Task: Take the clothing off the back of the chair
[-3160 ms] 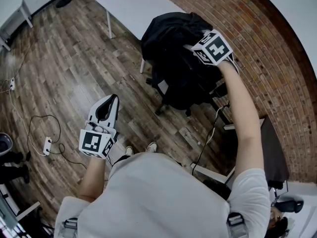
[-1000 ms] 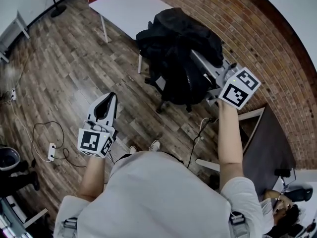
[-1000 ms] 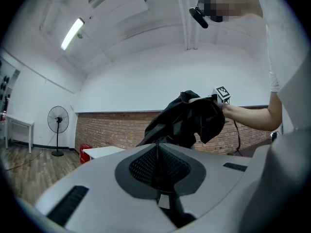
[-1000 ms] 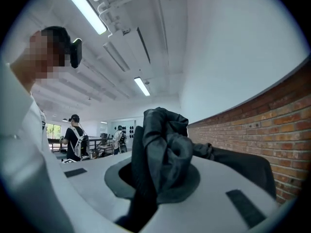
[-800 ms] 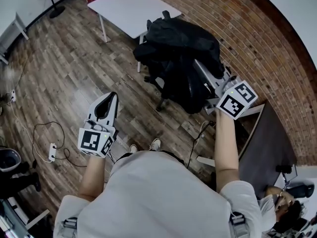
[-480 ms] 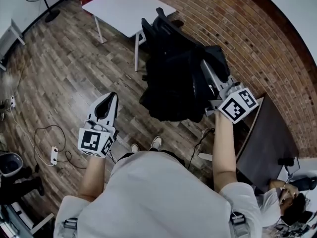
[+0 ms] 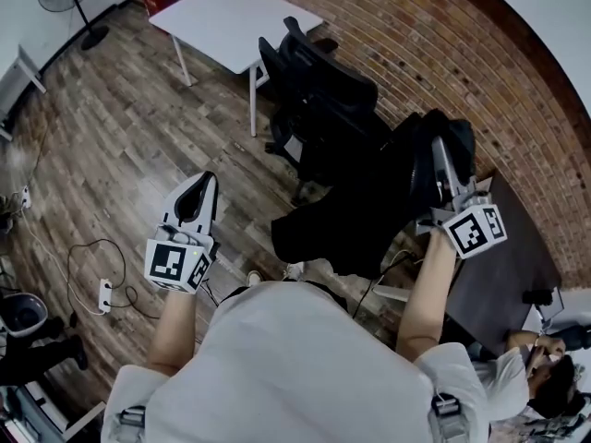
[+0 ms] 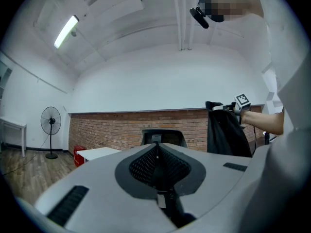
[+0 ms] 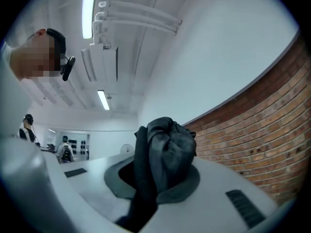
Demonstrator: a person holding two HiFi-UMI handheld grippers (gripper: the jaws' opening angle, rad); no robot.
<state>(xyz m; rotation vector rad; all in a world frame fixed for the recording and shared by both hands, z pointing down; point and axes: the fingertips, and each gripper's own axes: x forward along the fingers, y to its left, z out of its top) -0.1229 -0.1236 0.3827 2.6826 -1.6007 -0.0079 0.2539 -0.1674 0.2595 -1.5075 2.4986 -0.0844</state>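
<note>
Clothing [image 7: 369, 212], a black garment, hangs from the right gripper [image 7: 443, 150]. Its jaws are closed on a bunched fold of the cloth. In the right gripper view the dark fabric fills the gap between the jaws and swells above them.

The gripped part is at the top. From there the clothing falls in a long drape toward the floor [image 7: 111, 137], so its long axis runs downward. In the head view it spreads to the left of the gripper, toward the person's body.

The chair [image 7: 319, 90] stands beyond it, beside the white table [image 7: 235, 17], and its back looks bare. In the left gripper view the clothing hangs to the right of the chair with brick wall [image 7: 434, 53] visible between them, so I judge that the two are apart.

The left gripper [image 7: 197, 187] is well apart from the clothing, on the other side of the person. It points level, with its jaws together and nothing between them. The right hand is therefore the only one that carries the weight.

I judge that the removal itself is done. The next move probably depends on the low hem: it hangs far below the gripper and could drag or catch on the chair base.
</note>
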